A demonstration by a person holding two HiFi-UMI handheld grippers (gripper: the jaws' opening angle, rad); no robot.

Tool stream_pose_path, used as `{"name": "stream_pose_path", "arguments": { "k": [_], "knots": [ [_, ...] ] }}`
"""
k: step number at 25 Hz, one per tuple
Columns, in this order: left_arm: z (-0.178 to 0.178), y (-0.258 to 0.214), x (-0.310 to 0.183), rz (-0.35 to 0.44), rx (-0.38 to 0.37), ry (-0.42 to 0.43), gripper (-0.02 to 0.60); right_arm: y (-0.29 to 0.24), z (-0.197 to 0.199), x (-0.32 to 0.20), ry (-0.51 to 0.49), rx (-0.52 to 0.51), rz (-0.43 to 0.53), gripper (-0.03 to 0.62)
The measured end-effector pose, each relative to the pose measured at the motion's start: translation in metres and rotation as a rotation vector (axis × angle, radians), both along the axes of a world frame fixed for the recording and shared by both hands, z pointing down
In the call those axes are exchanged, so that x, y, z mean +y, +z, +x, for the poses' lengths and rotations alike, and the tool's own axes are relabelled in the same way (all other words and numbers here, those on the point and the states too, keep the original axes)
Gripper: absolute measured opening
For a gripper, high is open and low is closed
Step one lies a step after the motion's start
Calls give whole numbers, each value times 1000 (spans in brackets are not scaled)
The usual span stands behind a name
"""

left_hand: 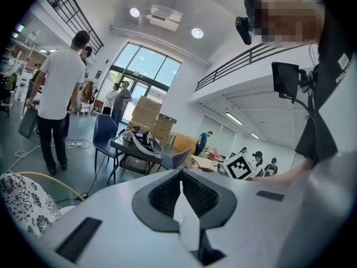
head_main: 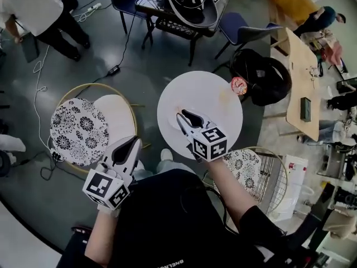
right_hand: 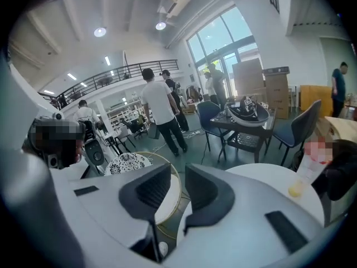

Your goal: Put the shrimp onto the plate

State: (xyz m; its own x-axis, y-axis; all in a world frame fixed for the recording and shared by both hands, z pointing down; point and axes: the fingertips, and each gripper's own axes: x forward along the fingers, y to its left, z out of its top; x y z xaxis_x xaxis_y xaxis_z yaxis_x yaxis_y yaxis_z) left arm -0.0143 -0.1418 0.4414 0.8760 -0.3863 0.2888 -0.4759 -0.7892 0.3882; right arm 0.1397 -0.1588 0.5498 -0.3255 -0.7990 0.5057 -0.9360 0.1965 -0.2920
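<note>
A white round table (head_main: 217, 124) stands in front of me. My right gripper (head_main: 182, 114) hovers over its near left part, jaws a little apart with nothing between them; in the right gripper view (right_hand: 178, 175) the floor shows through the gap. A small pale yellow thing (right_hand: 295, 189) lies on the tabletop's far right, and in the head view it is only a faint smear (head_main: 225, 96). Next to it at the rim sits a pink-red round thing (head_main: 239, 85). I cannot make out a shrimp or a plate for certain. My left gripper (head_main: 133, 142) is held low at the left, off the table, shut and empty (left_hand: 179, 176).
A chair with a floral cushion (head_main: 78, 130) and a white seat (head_main: 117, 116) stands left of the table. Another floral chair (head_main: 245, 166) is at the near right. A black bag (head_main: 262, 77) sits behind the table. Beyond are a wooden table (head_main: 301, 77), a black table with gear (head_main: 184, 4), and a person (head_main: 39, 10).
</note>
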Motion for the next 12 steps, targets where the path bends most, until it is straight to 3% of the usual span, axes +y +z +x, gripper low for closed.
{"name": "stream_pose_path", "arguments": {
  "k": [8,12],
  "knots": [
    [29,-14,-2,-5,59,117,6,-61,-7,31,47,-2,102,86],
    [37,-22,-3,2,68,183,6,-88,-9,45,97,-54,154,81]
  ]
}}
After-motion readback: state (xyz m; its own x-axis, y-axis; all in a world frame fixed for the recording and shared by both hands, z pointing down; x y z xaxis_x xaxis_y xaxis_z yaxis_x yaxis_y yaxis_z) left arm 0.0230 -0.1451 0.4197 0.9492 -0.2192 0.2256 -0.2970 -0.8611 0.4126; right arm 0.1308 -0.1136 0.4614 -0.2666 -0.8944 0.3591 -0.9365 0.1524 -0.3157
